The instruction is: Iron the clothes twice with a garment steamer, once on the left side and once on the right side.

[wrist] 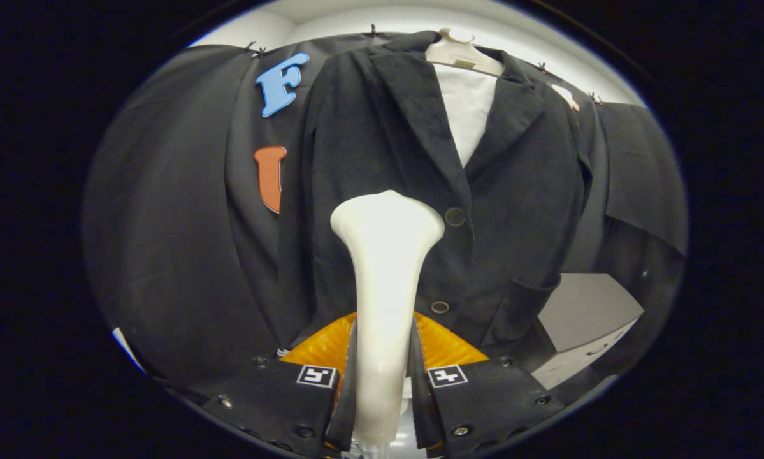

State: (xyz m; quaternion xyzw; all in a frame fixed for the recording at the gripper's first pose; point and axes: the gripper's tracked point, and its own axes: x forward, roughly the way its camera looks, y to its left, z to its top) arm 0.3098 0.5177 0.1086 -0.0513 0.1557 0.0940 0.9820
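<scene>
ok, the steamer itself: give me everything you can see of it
The garment steamer is a smooth, glossy off-white plastic wand, narrow in the handle and flaring to a broad rounded head at the top. It stands upright, clamped between the claw fingers, which press on both sides of its handle. Its head sits in front of the dark jacket, left of the button line; contact with the cloth cannot be told. No steam is visible.

Dim, sharp centre, fisheye-warped edges
</scene>
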